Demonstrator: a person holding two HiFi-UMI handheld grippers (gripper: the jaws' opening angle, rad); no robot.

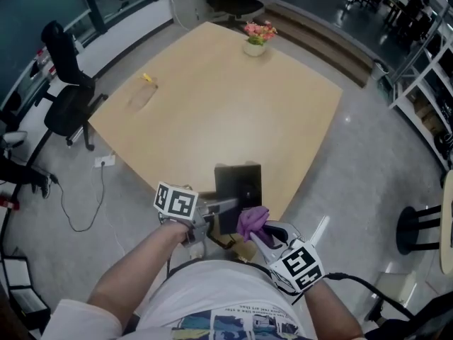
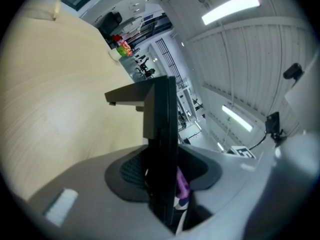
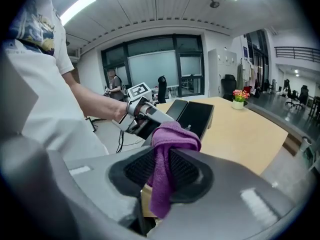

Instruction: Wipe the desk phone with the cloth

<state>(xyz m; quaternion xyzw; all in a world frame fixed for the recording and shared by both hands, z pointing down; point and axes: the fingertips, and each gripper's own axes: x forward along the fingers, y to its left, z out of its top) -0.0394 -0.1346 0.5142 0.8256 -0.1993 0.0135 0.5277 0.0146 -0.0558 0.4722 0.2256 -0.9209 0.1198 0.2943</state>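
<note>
The black desk phone [image 1: 239,181] is at the near edge of the wooden table [image 1: 212,105]. My left gripper [image 1: 228,207] is shut on its near left edge. In the left gripper view the phone [image 2: 162,119] stands edge-on between the jaws. My right gripper [image 1: 260,231] is shut on a purple cloth [image 1: 251,221], which is bunched just off the phone's near right corner. In the right gripper view the cloth [image 3: 167,144] hangs over the jaws, with the phone [image 3: 197,115] and my left gripper [image 3: 150,116] just beyond it. A bit of the cloth [image 2: 183,184] shows behind the phone.
A pot of pink flowers [image 1: 256,40] stands at the table's far edge. A small yellow item [image 1: 147,78] lies at the far left. A black office chair [image 1: 67,91] is left of the table and a black stool [image 1: 417,227] is on the right. A cable [image 1: 92,204] trails across the floor.
</note>
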